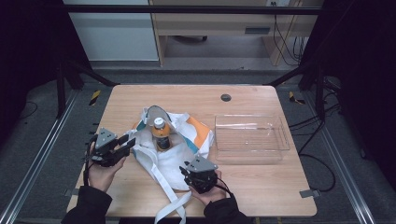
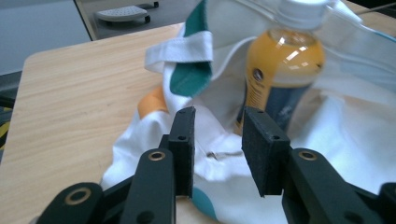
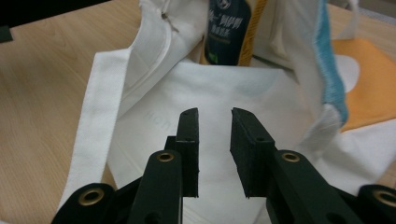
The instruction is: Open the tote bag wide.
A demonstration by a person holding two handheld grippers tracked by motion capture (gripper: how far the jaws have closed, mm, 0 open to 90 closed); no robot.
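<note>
High view: clear tray (image 1: 251,138) beside bag (image 1: 170,154), bottle (image 1: 160,134) inside.

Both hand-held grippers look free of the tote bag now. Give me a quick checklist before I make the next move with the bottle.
1. Left hand-held gripper empty, jaws apart: ok.
2. Right hand-held gripper empty, jaws apart: ok.
3. Orange drink bottle upright in the tote bag: ok.
4. White cap on the bottle: ok; whether it is tight, cannot tell.
5. Clear plastic tray to the bag's right, nothing in it: ok.
6. Bag straps clear of both grippers: not ok, one strap trails beside the right hand.
</note>
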